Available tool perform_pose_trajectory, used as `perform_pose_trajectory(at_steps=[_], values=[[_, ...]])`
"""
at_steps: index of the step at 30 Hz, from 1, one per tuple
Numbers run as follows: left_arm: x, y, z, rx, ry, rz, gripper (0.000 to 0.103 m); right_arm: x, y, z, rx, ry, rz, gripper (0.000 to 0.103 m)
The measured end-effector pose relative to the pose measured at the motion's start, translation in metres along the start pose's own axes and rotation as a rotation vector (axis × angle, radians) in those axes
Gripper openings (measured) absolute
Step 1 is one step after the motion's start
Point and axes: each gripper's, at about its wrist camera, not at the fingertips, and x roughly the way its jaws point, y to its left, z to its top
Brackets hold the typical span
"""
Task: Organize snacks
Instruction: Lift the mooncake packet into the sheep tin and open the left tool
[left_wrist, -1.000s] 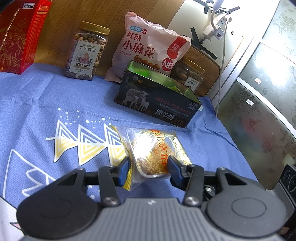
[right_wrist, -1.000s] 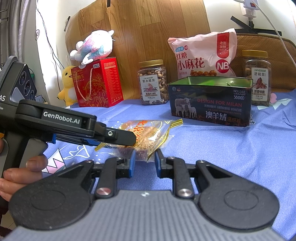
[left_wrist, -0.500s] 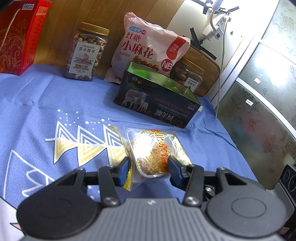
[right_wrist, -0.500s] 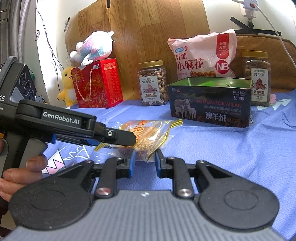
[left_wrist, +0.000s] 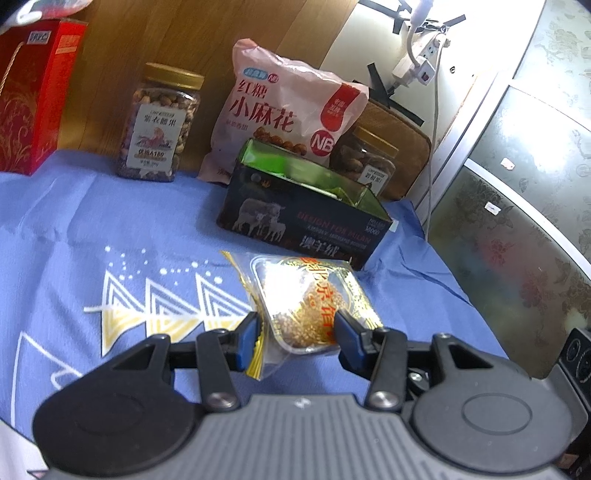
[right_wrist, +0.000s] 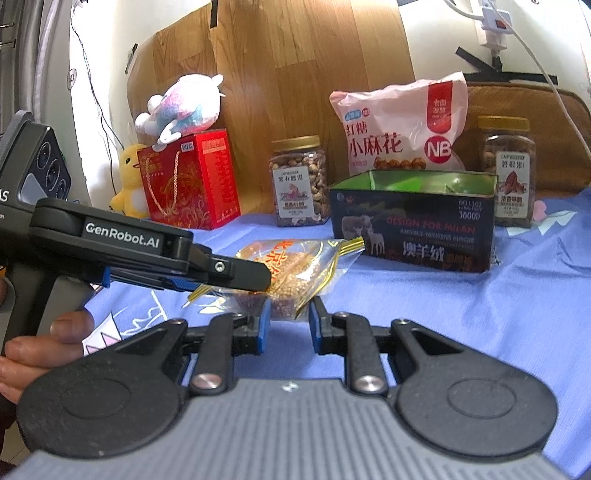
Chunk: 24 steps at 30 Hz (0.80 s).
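The left gripper (left_wrist: 295, 334) still seems clamped on the snack packet (left_wrist: 308, 299), unmoved, so boxing hasn't begun; the right gripper (right_wrist: 286, 323) waits nearly closed, apparently empty.

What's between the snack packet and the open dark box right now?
Only bare blue cloth separates the snack packet from the open dark box, clearest in the right wrist view.

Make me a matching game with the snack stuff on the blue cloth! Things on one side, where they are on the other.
Things:
1. clear snack packet
2. pink snack bag
3. pink plush toy
4. dark tin box

Places:
A. on top of the red gift box
B. leaning on the wall behind the tin
C. between the left gripper pads
D. open, in front of the pink bag

Pairs: 1-C, 2-B, 3-A, 4-D
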Motion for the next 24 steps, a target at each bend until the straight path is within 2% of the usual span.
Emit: perform_pose_trajectory(at_steps=[12,18,24], values=[[0.011,-0.013,0.027,0.048,-0.03,-0.01,0.044,0.004,-0.012,0.018,-0.025,-0.054,-0.032,0.025],[0.027,-0.026,0.056,0.104,-0.056,-0.015,0.044,0.011,-0.027,0.038,-0.043,-0.1,-0.067,0.025],[0.059,-0.037,0.096,0.161,-0.074,-0.017,0.044,0.031,-0.054,0.062,-0.07,-0.133,-0.114,0.025]])
